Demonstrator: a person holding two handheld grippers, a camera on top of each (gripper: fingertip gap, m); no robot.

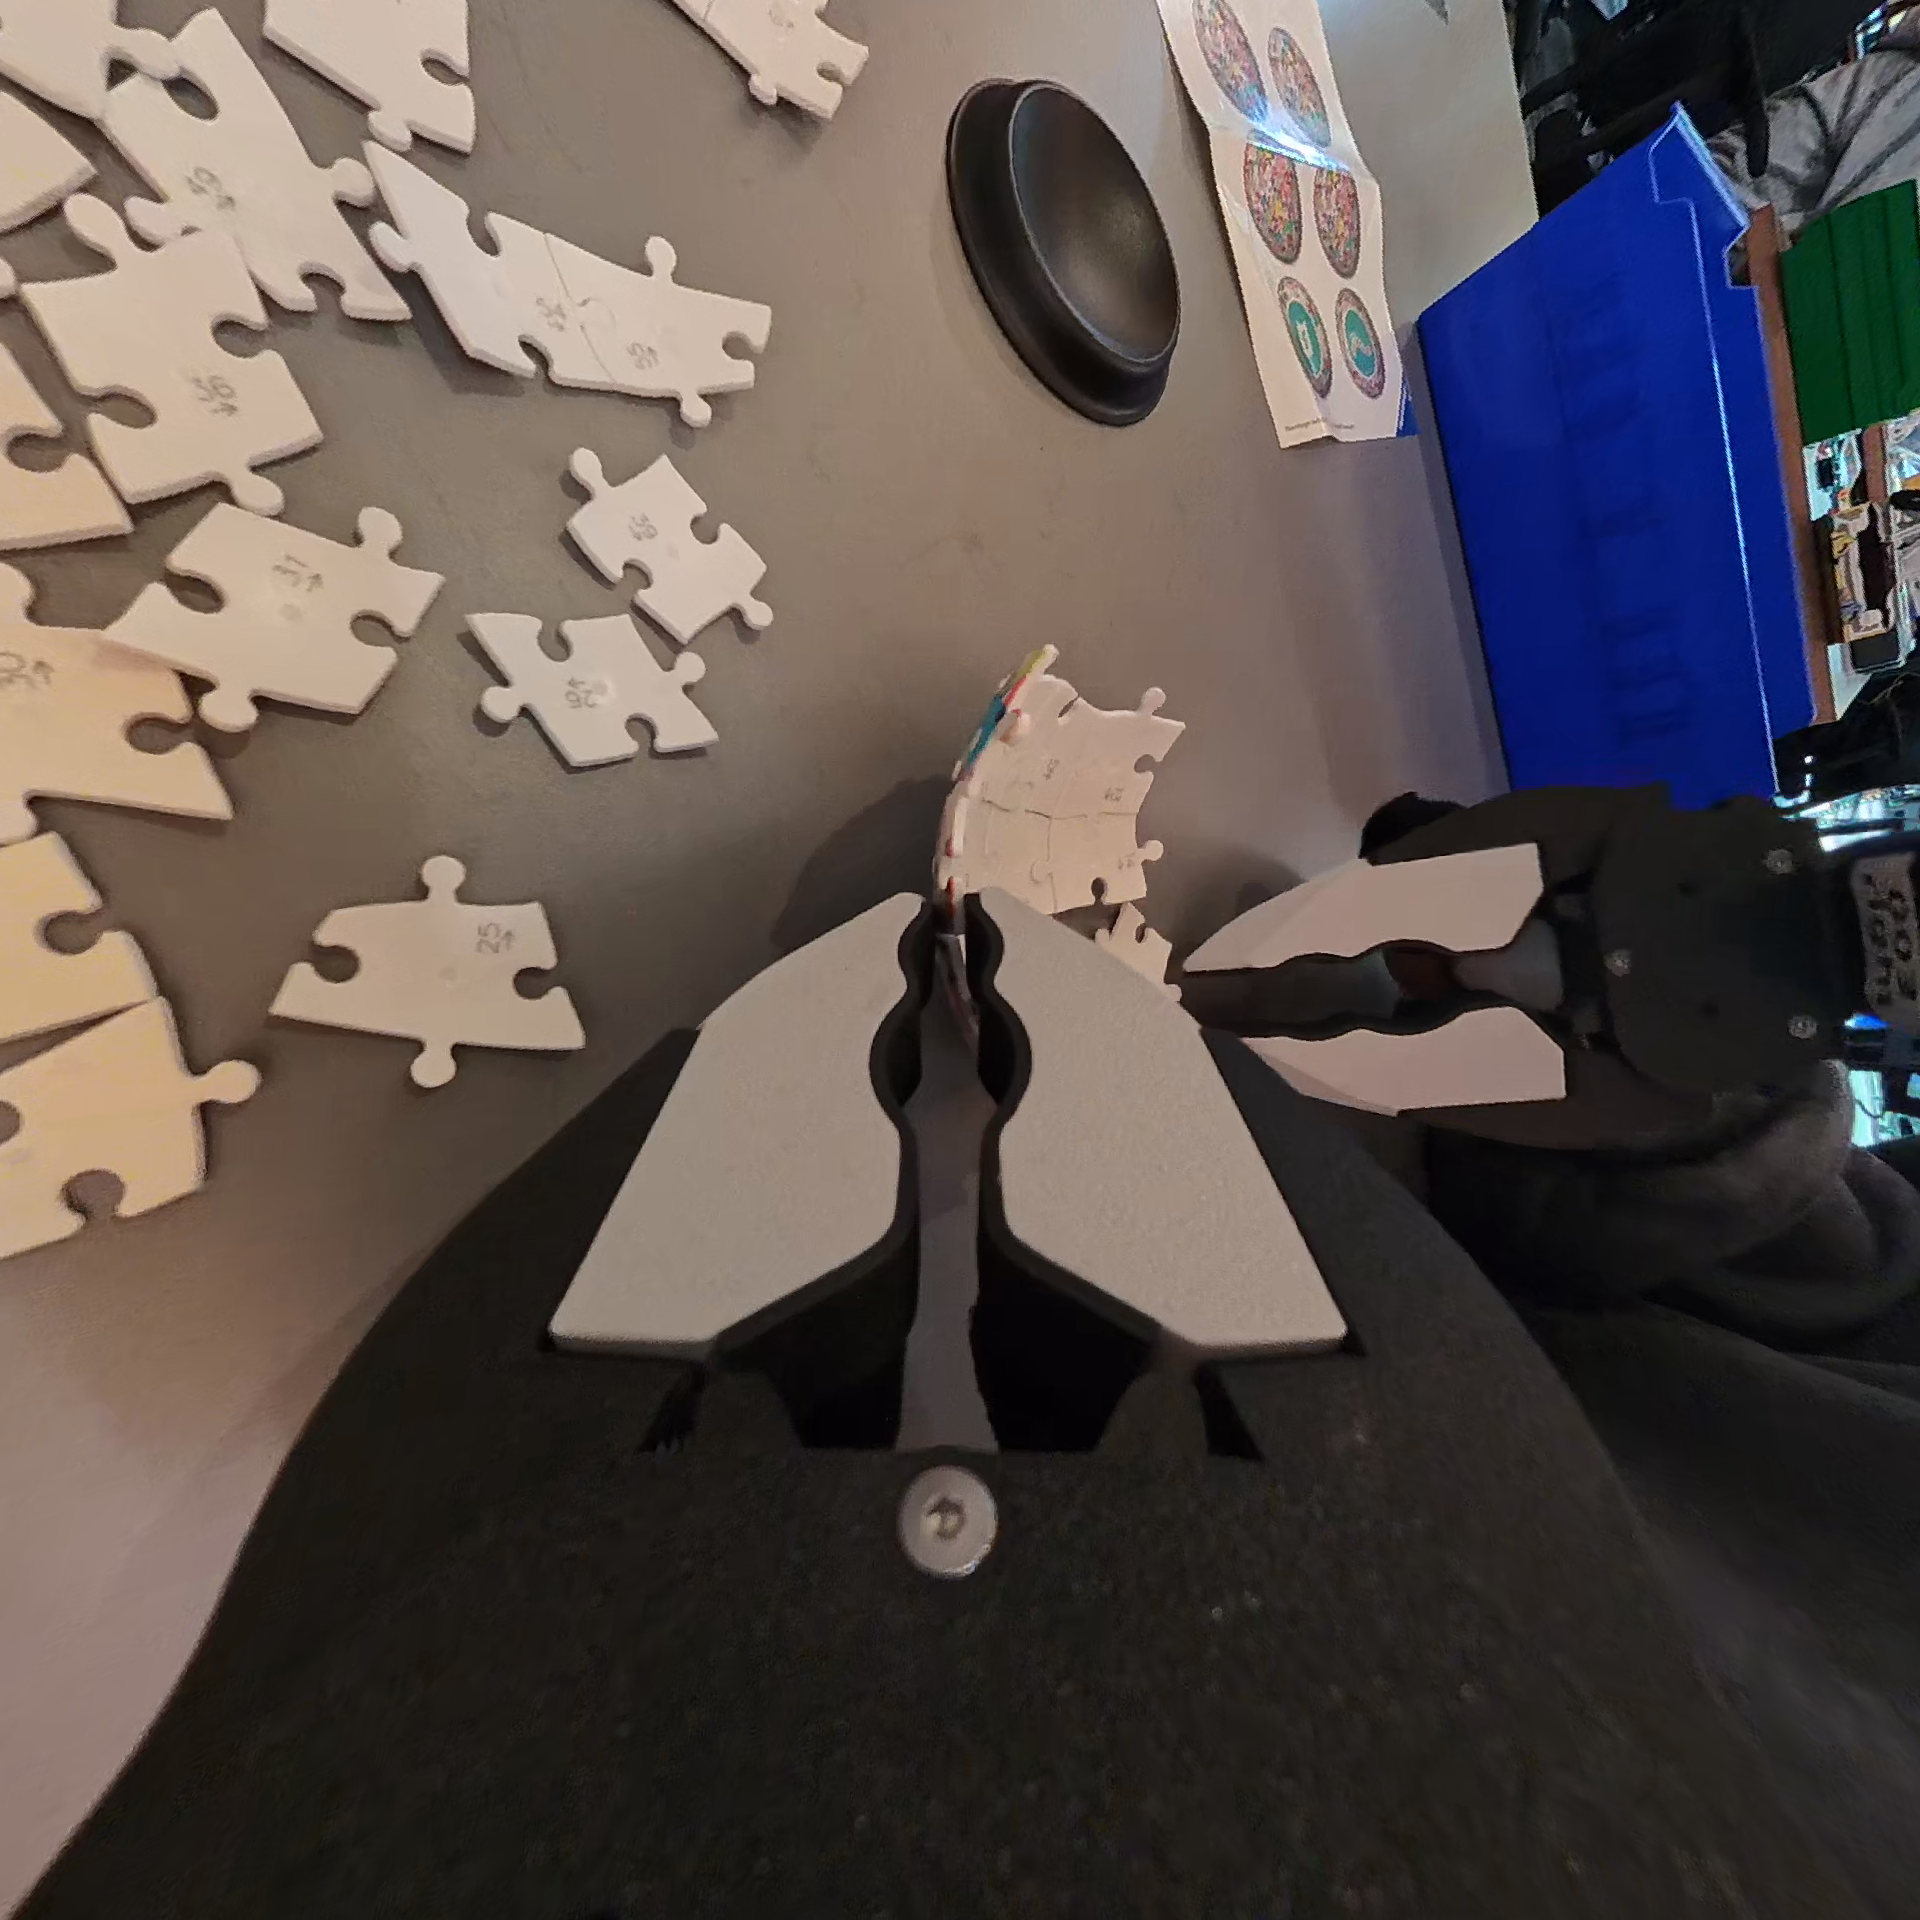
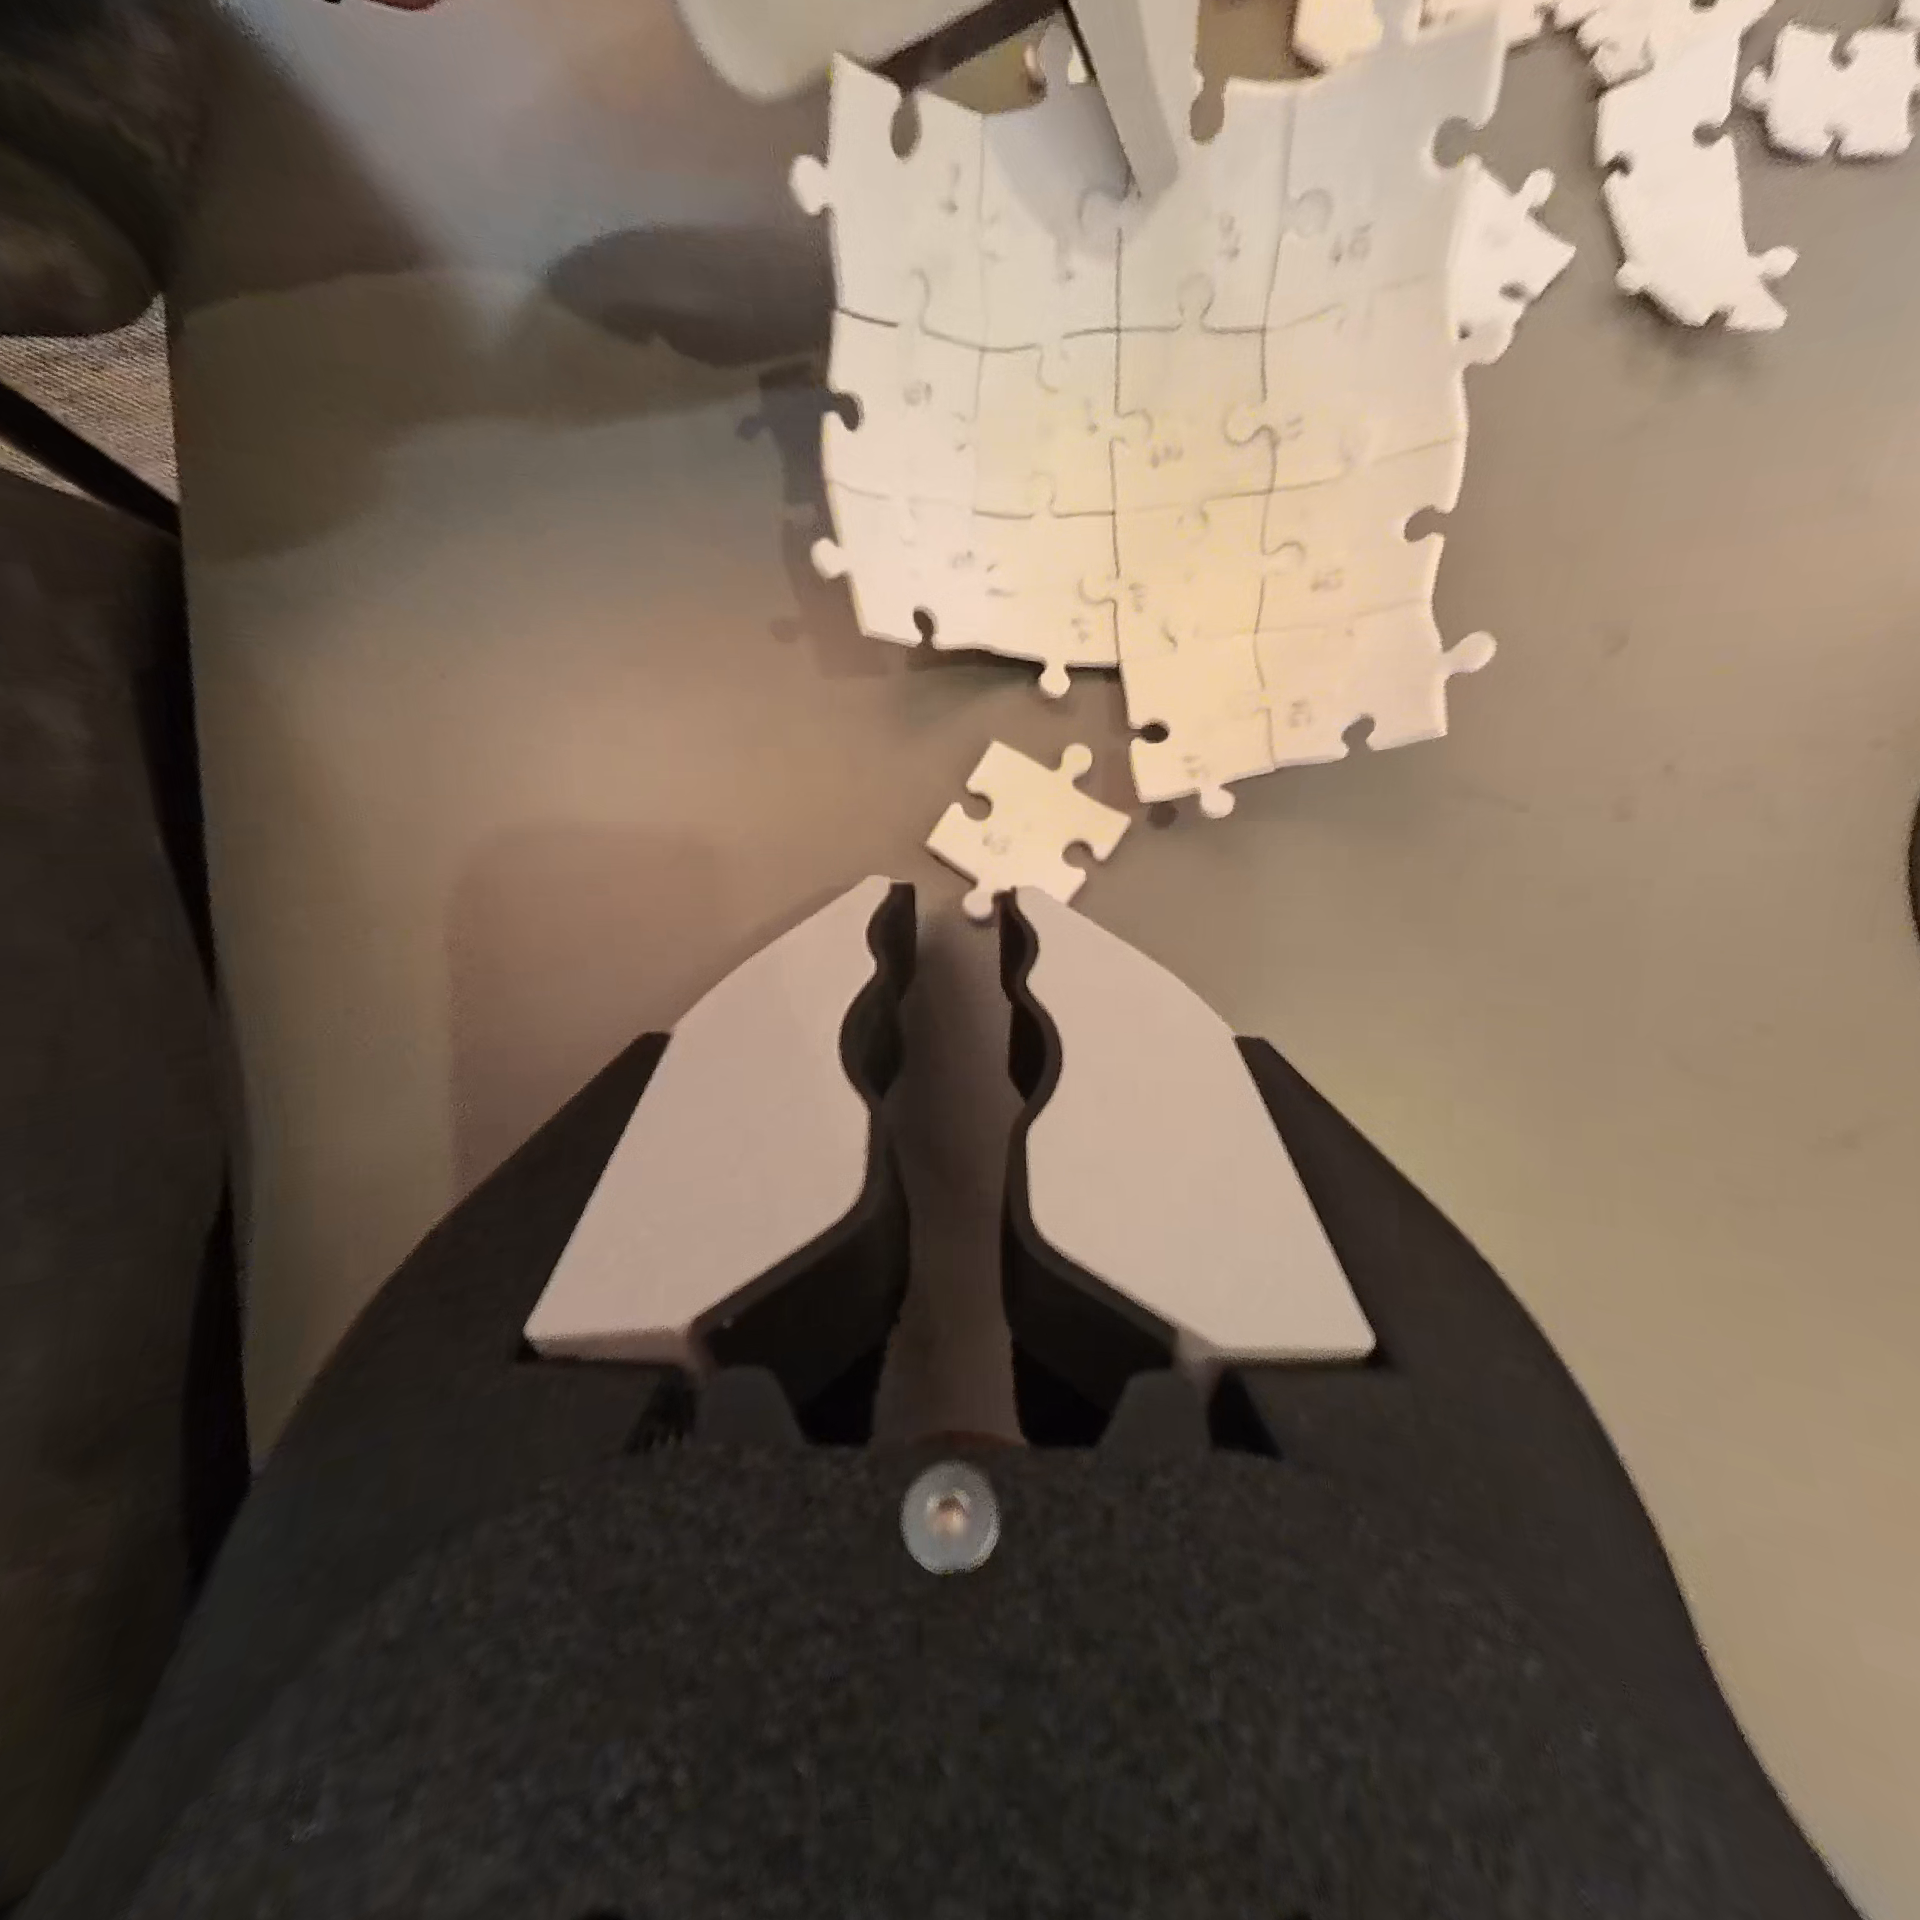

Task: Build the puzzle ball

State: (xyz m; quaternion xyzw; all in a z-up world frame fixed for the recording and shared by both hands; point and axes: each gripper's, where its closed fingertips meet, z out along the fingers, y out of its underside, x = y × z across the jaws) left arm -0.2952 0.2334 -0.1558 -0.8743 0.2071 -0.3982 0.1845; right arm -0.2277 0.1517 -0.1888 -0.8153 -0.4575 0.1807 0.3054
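My left gripper (image 1: 951, 914) is shut on the edge of a curved assembled puzzle section (image 1: 1070, 821), white side showing, and holds it upright over the grey table (image 1: 935, 520). In the right wrist view the section (image 2: 1143, 416) faces the camera, with the left gripper's fingers (image 2: 1132, 125) at its top. A single loose white piece (image 2: 1023, 831) lies just below the section's lower edge. My right gripper (image 2: 958, 914) is narrowly open, its tips at that piece's tab but not clamping it. The right gripper (image 1: 1190, 977) also shows beside the piece (image 1: 1138, 940) in the left wrist view.
Several loose white puzzle pieces (image 1: 260, 416) cover the table's left side, and more lie at the right wrist view's top right (image 2: 1683, 208). A black round stand (image 1: 1065, 249), a printed picture sheet (image 1: 1299, 229) and a blue bin (image 1: 1600, 499) stand beyond. A dark sleeve (image 2: 94, 727) is at the left. Tip to tip, the grippers are about 12 centimetres apart.
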